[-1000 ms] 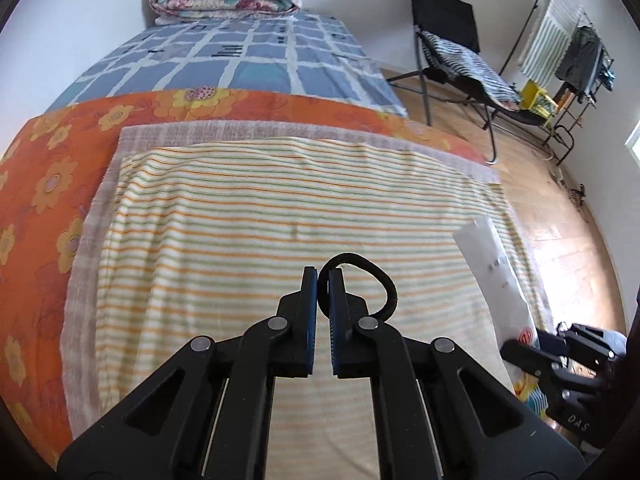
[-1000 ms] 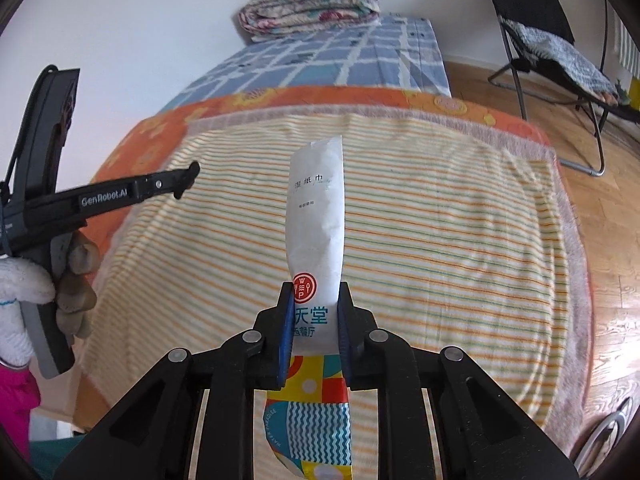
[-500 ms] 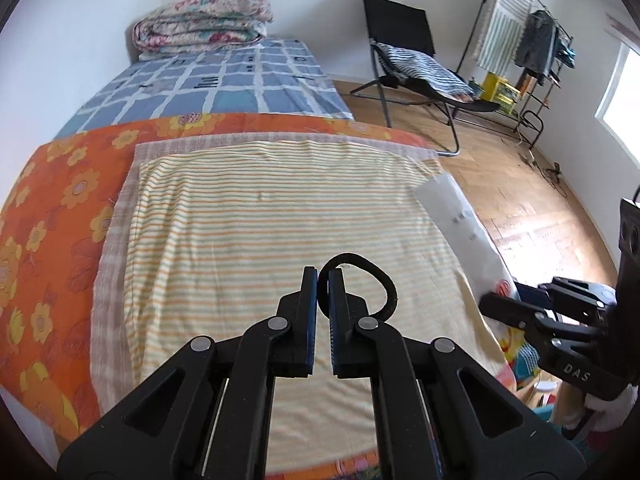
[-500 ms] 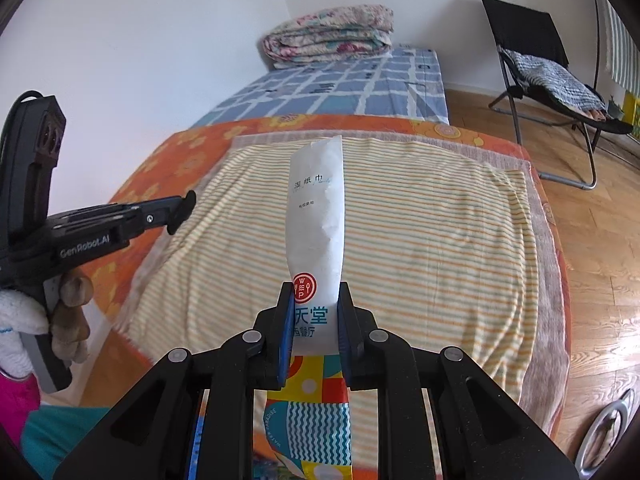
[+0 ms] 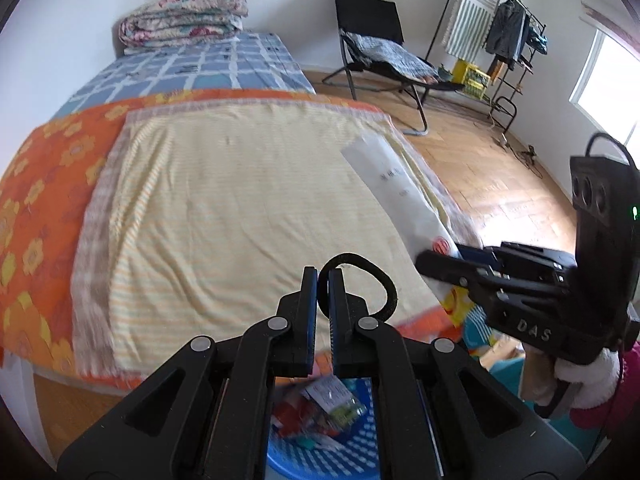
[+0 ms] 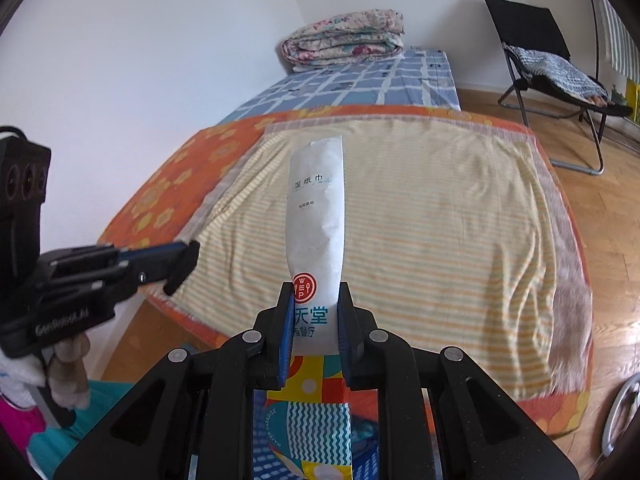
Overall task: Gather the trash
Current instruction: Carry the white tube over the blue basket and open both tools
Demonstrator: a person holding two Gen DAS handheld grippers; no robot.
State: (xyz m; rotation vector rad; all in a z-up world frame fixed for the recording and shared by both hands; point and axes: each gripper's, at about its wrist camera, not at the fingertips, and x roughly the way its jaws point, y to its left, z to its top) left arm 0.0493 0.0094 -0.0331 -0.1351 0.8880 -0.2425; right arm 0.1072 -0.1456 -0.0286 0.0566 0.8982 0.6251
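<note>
Pinching a white wet-wipe packet (image 6: 317,216) between its pads, the right tool (image 6: 313,322) holds the packet upright, its printed lower end hanging down behind the jaws toward six o'clock. In the left view the same packet (image 5: 394,184) slants up toward eleven o'clock from that tool (image 5: 434,258). The left tool (image 5: 323,284) has its jaws pressed nearly together on a black elastic loop (image 5: 370,276), which curls out toward two o'clock.

Below the left tool, at six o'clock, a blue basket (image 5: 320,436) already holds crumpled wrappers; it sits on the floor at the foot of the bed (image 5: 224,200), whose striped sheet looks bare of litter.

Both pieces seem ready for dropping. To do that well, I would bring each tool squarely over the basket's opening before spreading the jaws, since the packet is light and long and could tip over the rim. Lowering it so its bottom end enters first should help. The loop is springy and may cling to a pad, so a full spread and a small shake would likely be needed.
</note>
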